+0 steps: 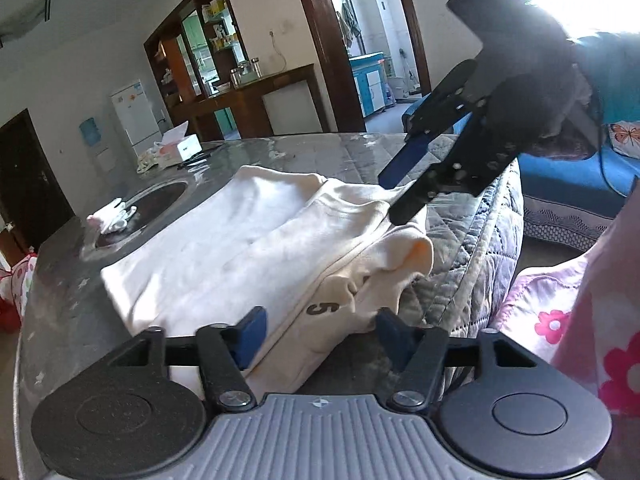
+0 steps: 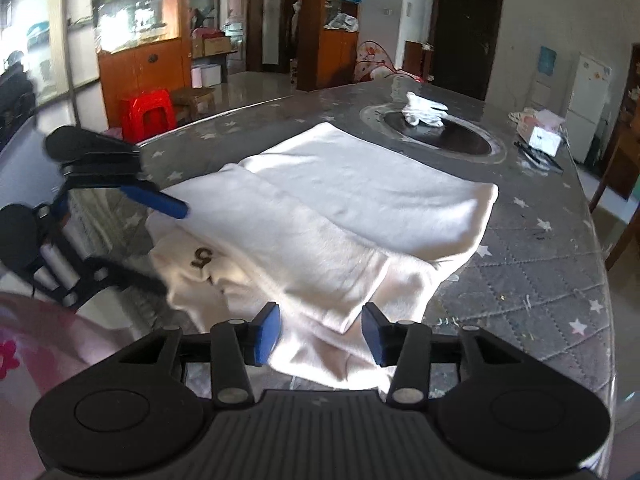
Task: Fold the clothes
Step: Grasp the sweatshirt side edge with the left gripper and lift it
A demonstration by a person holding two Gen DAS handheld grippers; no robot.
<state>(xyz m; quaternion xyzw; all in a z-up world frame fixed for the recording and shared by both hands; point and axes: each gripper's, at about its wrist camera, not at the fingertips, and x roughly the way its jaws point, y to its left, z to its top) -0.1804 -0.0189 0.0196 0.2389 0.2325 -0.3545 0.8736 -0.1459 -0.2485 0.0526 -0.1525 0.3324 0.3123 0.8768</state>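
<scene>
A cream garment (image 1: pixel 240 240) with a dark "5" print lies partly folded on the table, also in the right wrist view (image 2: pixel 340 208). My left gripper (image 1: pixel 320 332) stands open at the garment's near corner by the "5", with cloth lying between its blue pads but not pinched. From the right wrist view the left gripper (image 2: pixel 168 244) sits at the garment's left edge. My right gripper (image 2: pixel 322 332) is open over the loose near edge, cloth between its pads. In the left wrist view the right gripper (image 1: pixel 400 188) hovers over the garment's far right side, fingers apart.
The table (image 2: pixel 540 260) has a grey quilted star cover and a dark round inset (image 2: pixel 440 136). White gloves (image 2: pixel 424 114) lie on the inset, and a tissue box (image 2: pixel 540 132) stands beyond. A blue sofa (image 1: pixel 580 172) and a person's pink floral clothing (image 1: pixel 600 320) are at the right.
</scene>
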